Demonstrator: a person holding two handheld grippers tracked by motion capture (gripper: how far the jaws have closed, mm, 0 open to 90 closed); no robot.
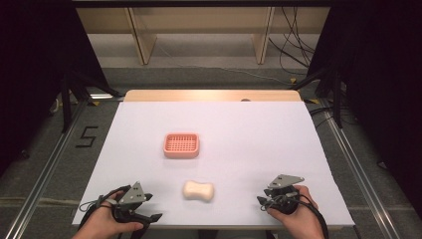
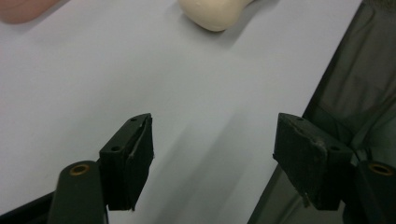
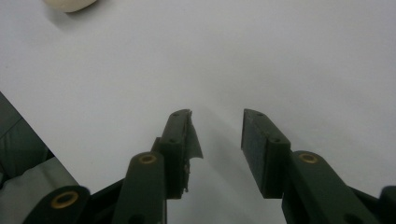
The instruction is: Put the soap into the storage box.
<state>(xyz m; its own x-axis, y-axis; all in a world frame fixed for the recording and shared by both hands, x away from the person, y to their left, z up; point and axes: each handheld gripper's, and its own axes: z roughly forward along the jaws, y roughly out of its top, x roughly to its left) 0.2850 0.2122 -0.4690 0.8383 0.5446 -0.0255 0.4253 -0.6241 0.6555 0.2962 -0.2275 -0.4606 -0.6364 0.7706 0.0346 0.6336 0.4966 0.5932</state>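
Observation:
A cream, bone-shaped soap bar [image 1: 199,190] lies on the white table near the front, between my two grippers. A pink slotted soap dish [image 1: 181,145] sits farther back at the table's middle. My left gripper [image 1: 152,211] rests at the front left edge, jaws wide apart and empty; in the left gripper view the soap bar [image 2: 215,13] lies ahead at the top and the gripper [image 2: 212,133] gapes over the table edge. My right gripper [image 1: 262,200] rests at the front right, open and empty; the right gripper view has the gripper [image 3: 217,122] over bare table, with the soap bar [image 3: 70,4] at top left.
The white sheet [image 1: 259,134] covers the table, with a wooden strip [image 1: 209,95] at its far edge. Metal rails [image 1: 45,172] run along both sides on the grey floor. Wooden shelf legs and cables [image 1: 291,47] stand beyond the table.

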